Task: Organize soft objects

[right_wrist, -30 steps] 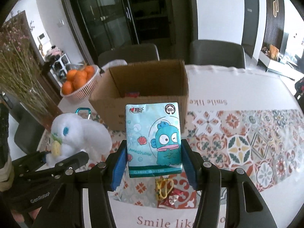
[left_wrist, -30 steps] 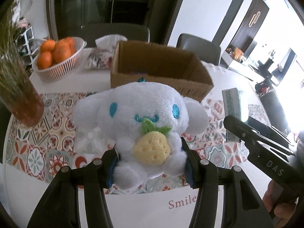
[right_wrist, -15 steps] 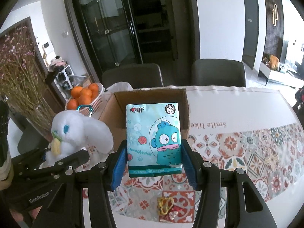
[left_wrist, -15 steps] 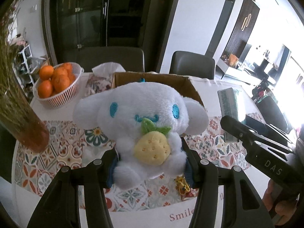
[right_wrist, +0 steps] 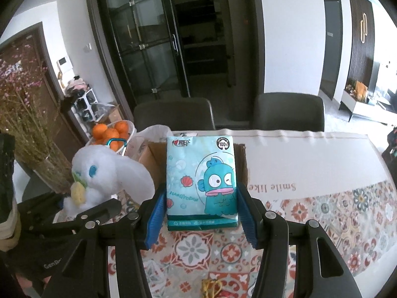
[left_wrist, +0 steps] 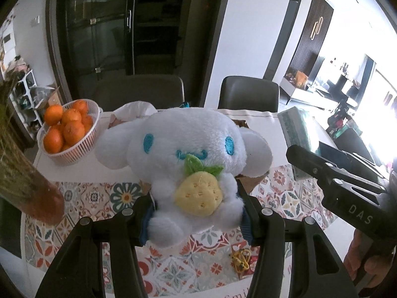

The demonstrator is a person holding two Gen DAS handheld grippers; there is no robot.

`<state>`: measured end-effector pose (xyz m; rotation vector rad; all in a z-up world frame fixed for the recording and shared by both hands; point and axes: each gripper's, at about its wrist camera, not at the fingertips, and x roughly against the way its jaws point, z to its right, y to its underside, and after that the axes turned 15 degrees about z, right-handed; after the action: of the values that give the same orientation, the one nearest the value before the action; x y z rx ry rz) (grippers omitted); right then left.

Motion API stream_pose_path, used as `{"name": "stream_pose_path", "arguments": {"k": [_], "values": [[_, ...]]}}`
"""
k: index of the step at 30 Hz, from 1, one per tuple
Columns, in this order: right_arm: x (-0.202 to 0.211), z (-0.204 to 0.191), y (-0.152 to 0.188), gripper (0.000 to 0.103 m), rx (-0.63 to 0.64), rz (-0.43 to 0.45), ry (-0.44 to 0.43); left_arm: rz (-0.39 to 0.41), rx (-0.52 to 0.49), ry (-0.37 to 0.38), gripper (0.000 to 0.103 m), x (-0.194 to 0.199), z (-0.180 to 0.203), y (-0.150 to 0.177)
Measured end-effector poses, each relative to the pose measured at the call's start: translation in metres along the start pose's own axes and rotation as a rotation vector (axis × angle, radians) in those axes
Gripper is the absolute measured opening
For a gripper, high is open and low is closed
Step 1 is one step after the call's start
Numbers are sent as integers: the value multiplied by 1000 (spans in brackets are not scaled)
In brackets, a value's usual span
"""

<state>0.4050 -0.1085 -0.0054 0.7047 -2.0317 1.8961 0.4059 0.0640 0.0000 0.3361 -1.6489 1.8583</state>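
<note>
One white plush toy [left_wrist: 188, 154] with a yellow strawberry sits clamped between the jaws of the left gripper [left_wrist: 196, 216], held up in front of the one cardboard box [right_wrist: 151, 159]. The right gripper [right_wrist: 202, 213] is closed on one tissue pack [right_wrist: 201, 181], printed "100%" and "HANGYODON", also in front of the box. Left of the box stands one basket [left_wrist: 74, 149] of oranges [left_wrist: 65, 126]. The tablecloth [right_wrist: 310, 168] reads "Smile like". Two chairs [right_wrist: 287, 111] stand behind.
</note>
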Motion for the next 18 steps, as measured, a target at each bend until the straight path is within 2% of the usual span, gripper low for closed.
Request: {"name": "stream_pose_path", "arguments": {"k": [7, 9, 11, 15, 18], "values": [[-20, 7, -18, 52, 14, -5, 19, -19, -18, 8, 54, -24, 1, -16], [-26, 8, -22, 48, 16, -5, 28, -28, -9, 20, 54, -34, -1, -20], [-34, 8, -25, 35, 21, -10, 21, -51, 7, 31, 54, -48, -3, -22], [-59, 12, -26, 35, 1, -64, -2, -111, 6, 39, 54, -77, -2, -24], [-69, 14, -25, 35, 22, -73, 20, -138, -15, 49, 54, -94, 2, -25]]}}
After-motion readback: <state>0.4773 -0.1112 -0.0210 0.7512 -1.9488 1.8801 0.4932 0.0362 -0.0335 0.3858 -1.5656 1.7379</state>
